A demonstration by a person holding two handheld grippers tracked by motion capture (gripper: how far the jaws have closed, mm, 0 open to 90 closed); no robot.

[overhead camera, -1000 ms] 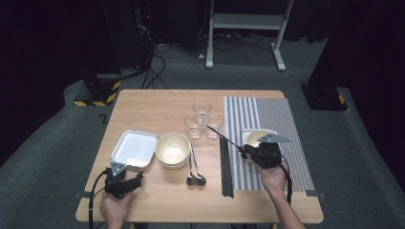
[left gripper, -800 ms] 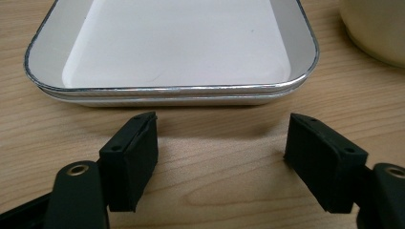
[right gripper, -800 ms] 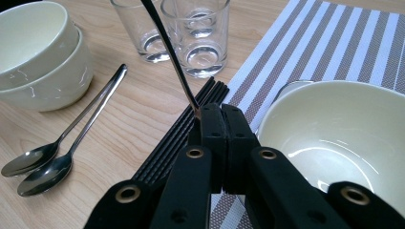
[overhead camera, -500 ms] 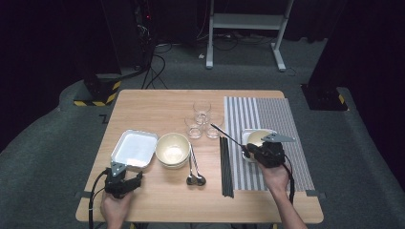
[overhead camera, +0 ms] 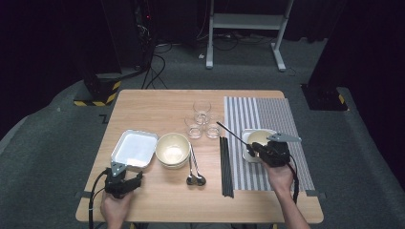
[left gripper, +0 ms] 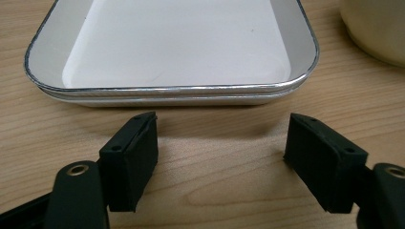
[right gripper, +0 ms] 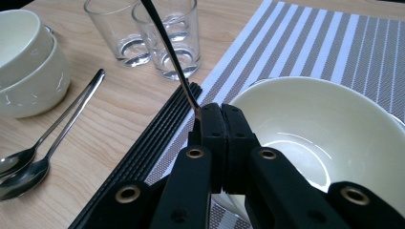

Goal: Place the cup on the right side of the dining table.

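While the long thin utensil (overhead camera: 232, 134) is pinched by its end in the right gripper (overhead camera: 251, 151), it is seen in the high view slanting up and away over the striped placemat (overhead camera: 267, 114), beside the cream bowl (overhead camera: 258, 138); the left gripper (overhead camera: 125, 177) rests on the wooden table (overhead camera: 157, 102) near the white tray (overhead camera: 136, 148). From the left gripper view, black jaws are held wide apart with nothing between them, just short of the tray's rounded metal-edged rim (left gripper: 172, 90). From the right gripper view, the glossy slender handle (right gripper: 168, 47) is clamped between closed pads; it should be lowered slowly and kept level, so that the clear glasses (right gripper: 167, 33) are not struck.
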